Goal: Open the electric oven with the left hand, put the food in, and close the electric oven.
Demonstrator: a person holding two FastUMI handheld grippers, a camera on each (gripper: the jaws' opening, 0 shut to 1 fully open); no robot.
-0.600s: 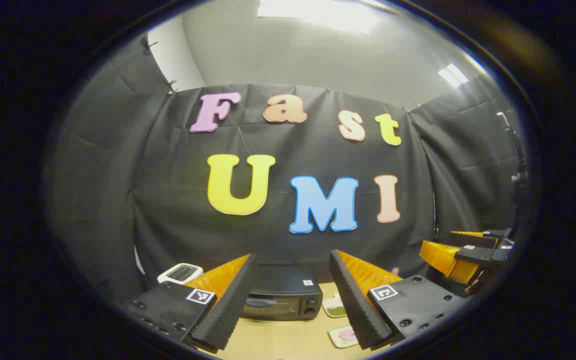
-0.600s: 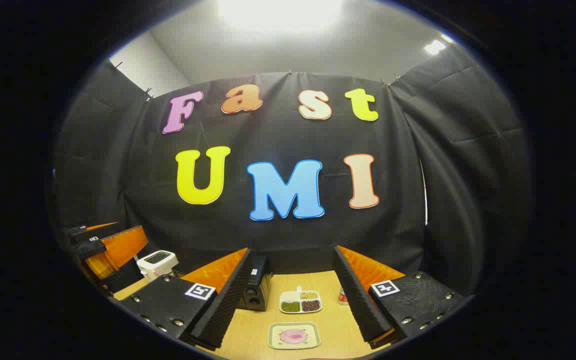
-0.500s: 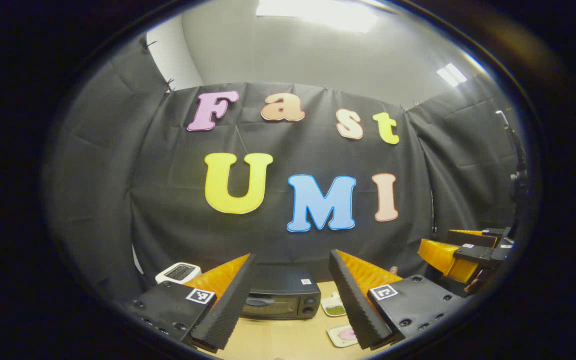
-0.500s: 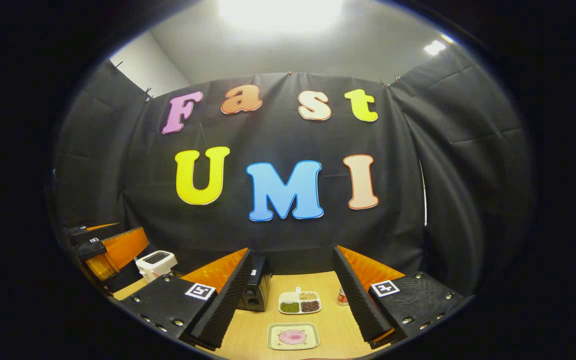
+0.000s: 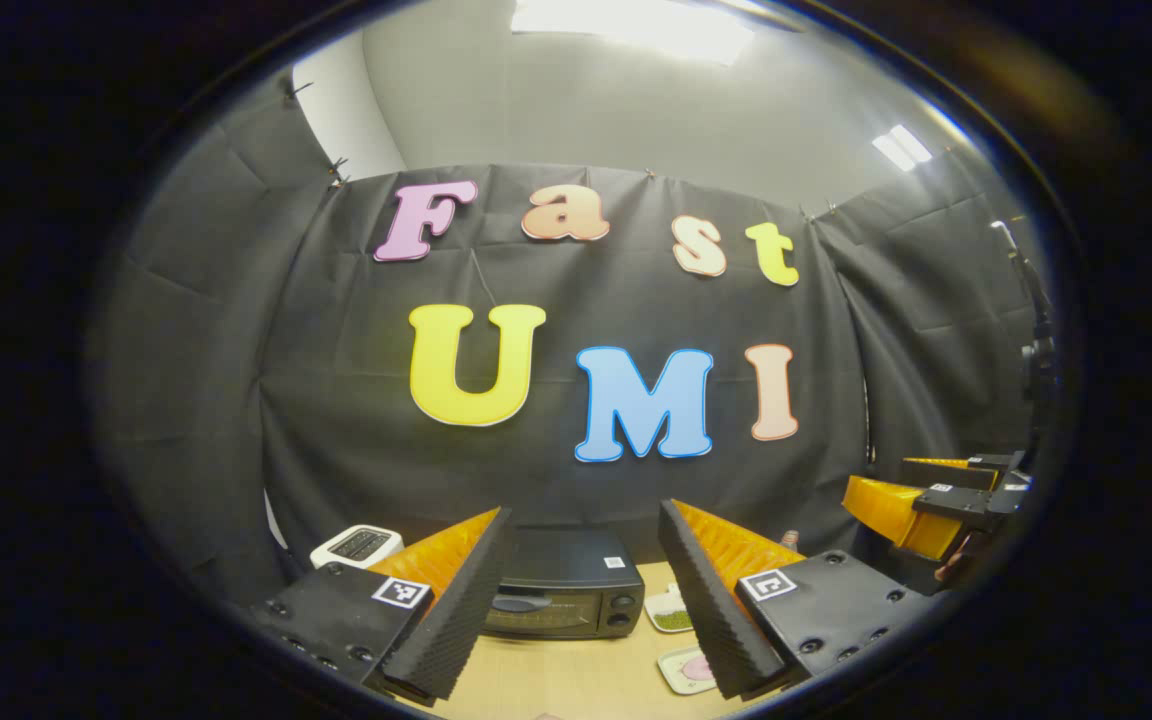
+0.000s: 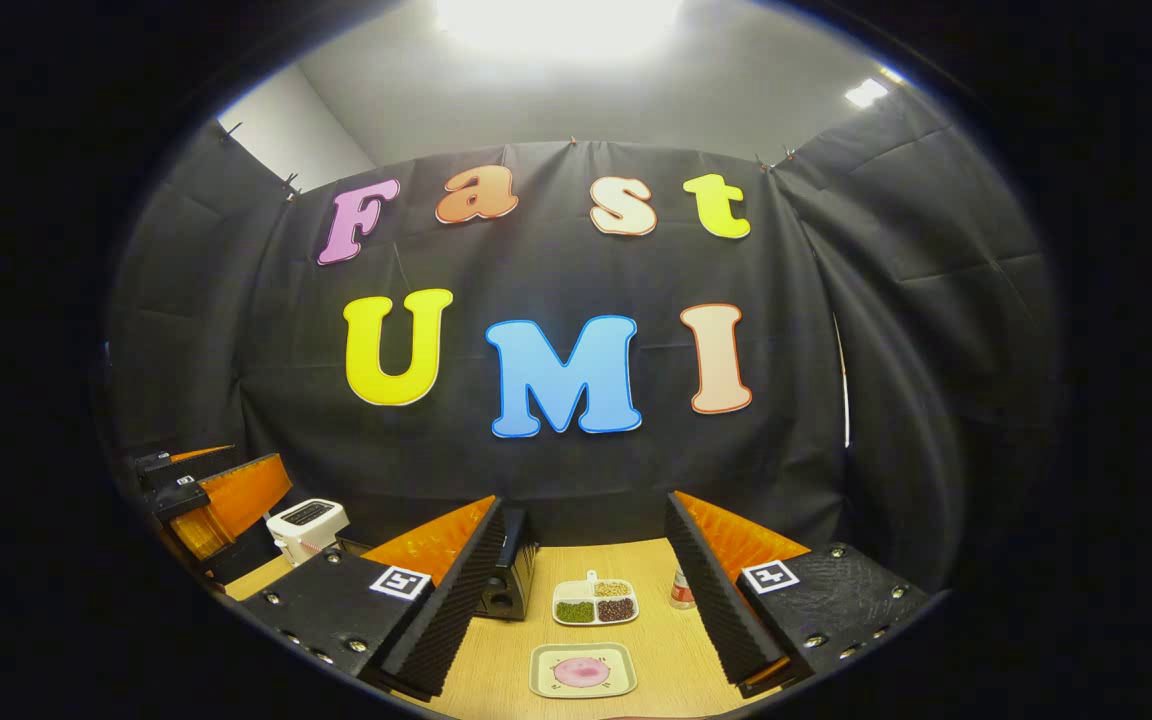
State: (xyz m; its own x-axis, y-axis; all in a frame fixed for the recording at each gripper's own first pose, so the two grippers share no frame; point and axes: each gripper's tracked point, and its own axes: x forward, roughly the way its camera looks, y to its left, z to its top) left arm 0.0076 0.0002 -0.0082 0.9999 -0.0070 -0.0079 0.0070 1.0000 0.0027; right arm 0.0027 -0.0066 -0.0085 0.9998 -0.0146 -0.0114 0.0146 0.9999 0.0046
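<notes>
Oven (image 5: 564, 598): in the left gripper view its left end sits behind the left gripper's finger; in the right gripper view only a narrow dark end shows past a finger.
Oven door: shut or ajar cannot be told, too small.
Pink food plate (image 5: 688, 668): right part covered by a finger in the left gripper view.
Divided dish (image 5: 669, 612): partly hidden there too; fillings too small to name.
Small bottle (image 6: 679, 590): half behind the right gripper's finger.
Toaster (image 6: 305, 524): base hidden.
</notes>
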